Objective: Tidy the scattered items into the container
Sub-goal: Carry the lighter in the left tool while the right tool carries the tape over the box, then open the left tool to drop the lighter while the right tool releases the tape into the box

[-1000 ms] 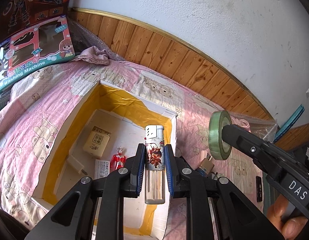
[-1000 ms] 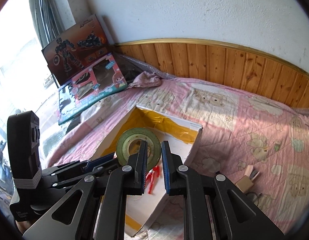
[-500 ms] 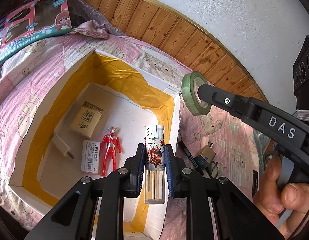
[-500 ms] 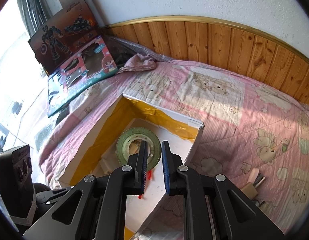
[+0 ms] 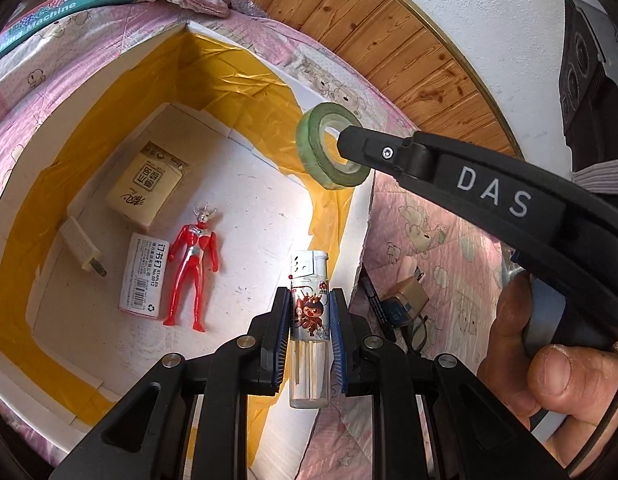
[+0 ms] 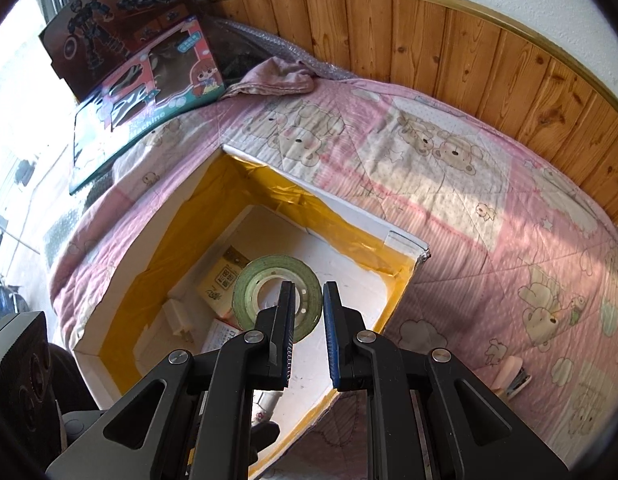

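Observation:
A white foam box (image 5: pixel 359 216) lined with yellow tape lies open on the pink quilt. My left gripper (image 5: pixel 310 300) is shut on an upright cartoon-printed lighter (image 5: pixel 310 320), held over the box's near right corner. My right gripper (image 6: pixel 307 292) is shut on a green tape roll (image 6: pixel 253 280), with one finger through its hole. The tape roll (image 5: pixel 313 152) hangs above the box's right side. Inside the box lie a red toy figure (image 5: pixel 193 264), a tan tissue pack (image 5: pixel 147 184), a staples box (image 5: pixel 143 276) and a white plug (image 5: pixel 83 248).
A tan charger and a black pen (image 5: pixel 405 300) lie on the quilt (image 6: pixel 469 200) right of the box, with a pink stapler (image 6: pixel 509 376) further right. Toy boxes (image 6: pixel 149 92) and a crumpled cloth (image 6: pixel 277 78) sit at the back by the wood-panelled wall. A hand (image 5: pixel 549 376) grips the right handle.
Both grippers have come forward and down toward the box. The tape roll has moved from beside the box to above its inside. Both grips are unchanged.

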